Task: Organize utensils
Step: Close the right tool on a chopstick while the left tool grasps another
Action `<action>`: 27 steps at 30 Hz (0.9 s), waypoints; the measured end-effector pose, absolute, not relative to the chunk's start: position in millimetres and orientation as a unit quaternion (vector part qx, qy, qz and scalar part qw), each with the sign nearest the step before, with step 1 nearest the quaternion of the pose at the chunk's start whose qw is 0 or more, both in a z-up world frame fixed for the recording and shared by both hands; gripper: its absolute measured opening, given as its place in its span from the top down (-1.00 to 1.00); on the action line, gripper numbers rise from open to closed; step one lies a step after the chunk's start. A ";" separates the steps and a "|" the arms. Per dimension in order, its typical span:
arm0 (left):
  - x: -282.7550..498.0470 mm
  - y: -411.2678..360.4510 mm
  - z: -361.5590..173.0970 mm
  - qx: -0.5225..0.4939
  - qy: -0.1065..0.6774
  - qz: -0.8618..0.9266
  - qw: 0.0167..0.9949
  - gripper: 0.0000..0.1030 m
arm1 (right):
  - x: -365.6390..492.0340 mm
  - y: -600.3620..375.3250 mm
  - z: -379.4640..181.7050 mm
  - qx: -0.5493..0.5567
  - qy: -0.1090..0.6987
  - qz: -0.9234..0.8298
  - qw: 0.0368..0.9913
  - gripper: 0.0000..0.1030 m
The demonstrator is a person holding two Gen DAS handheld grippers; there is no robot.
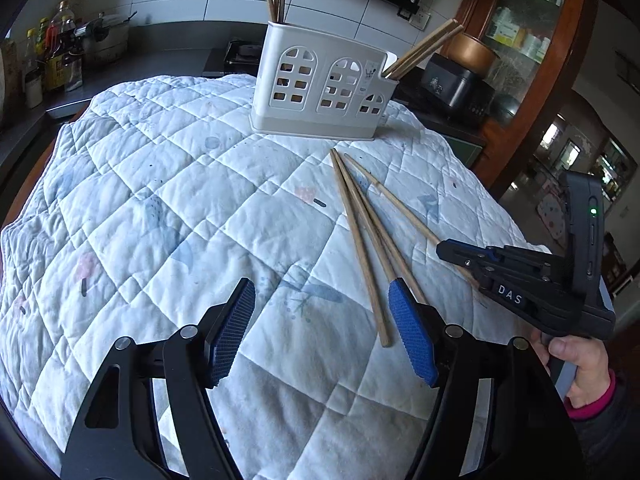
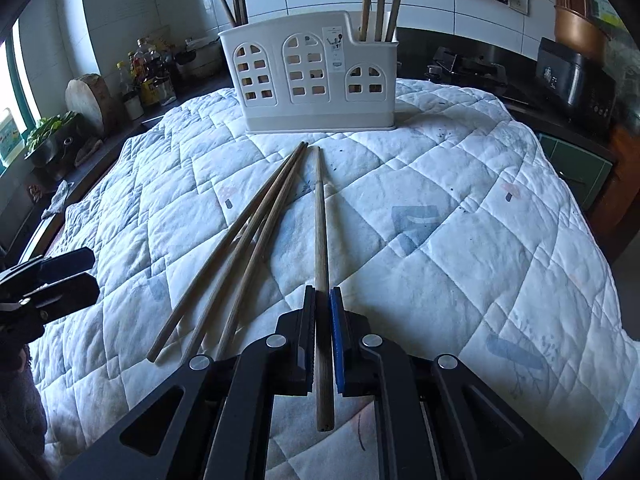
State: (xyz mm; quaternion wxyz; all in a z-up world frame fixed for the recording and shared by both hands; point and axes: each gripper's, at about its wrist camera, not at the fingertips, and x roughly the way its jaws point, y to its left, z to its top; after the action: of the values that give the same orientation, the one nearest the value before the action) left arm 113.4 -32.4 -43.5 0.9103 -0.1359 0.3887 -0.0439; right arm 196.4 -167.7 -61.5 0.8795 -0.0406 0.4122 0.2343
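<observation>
While the right gripper (image 2: 322, 336) had its jaws closed on a single chopstick (image 2: 320, 216) near its thick end, the rest of the stick lay along the quilt (image 2: 440, 184), tip towards the white utensil holder (image 2: 316, 76). The grip sat far from the stick's middle, so in the inspector's judgement a lift could let the long free end droop or swivel between the pads, and the tip might then snag a quilt seam or miss the holder's slot. Three loose chopsticks (image 2: 236, 248) lay just beside the held one, converging near their far tips; a sideways drag could disturb them. The left gripper (image 1: 322, 334) stood wide open and empty above the quilt, its right finger (image 1: 412, 332) close to those loose sticks, and a careless descent could knock one. The holder stood upright at the far edge, chopsticks already in both end compartments. The surface was a soft, padded, diamond-stitched quilt, liable to give under pressure. Around it ran a dark kitchen counter (image 1: 176, 56) with bottles (image 1: 56, 52), white wall tiles and a wooden cabinet (image 1: 532, 60).
</observation>
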 end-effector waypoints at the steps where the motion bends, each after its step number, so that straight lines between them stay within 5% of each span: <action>1: 117.3 -35.6 -44.4 -0.136 0.391 -0.045 0.909 -0.33 | 196.1 -170.3 -60.8 -0.035 0.410 0.233 0.881 0.86; 6: 133.8 -52.4 -46.9 -0.119 0.398 -0.049 0.908 -0.31 | 197.6 -180.3 -63.3 -0.010 0.408 0.232 0.883 0.86; 17: 159.2 -70.6 -67.0 -0.099 0.425 -0.056 0.898 0.28 | 194.0 -184.7 -62.9 0.004 0.395 0.241 0.887 0.86; 27: 170.6 -74.4 -73.9 -0.089 0.434 -0.042 0.895 0.43 | 196.8 -190.3 -65.7 0.021 0.403 0.249 0.880 0.86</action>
State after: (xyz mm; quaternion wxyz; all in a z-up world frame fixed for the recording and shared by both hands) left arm 170.6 -74.4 -73.9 0.8954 -0.0891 0.4344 -0.0416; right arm 196.8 -190.3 -65.7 0.8804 0.0214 0.4032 0.2488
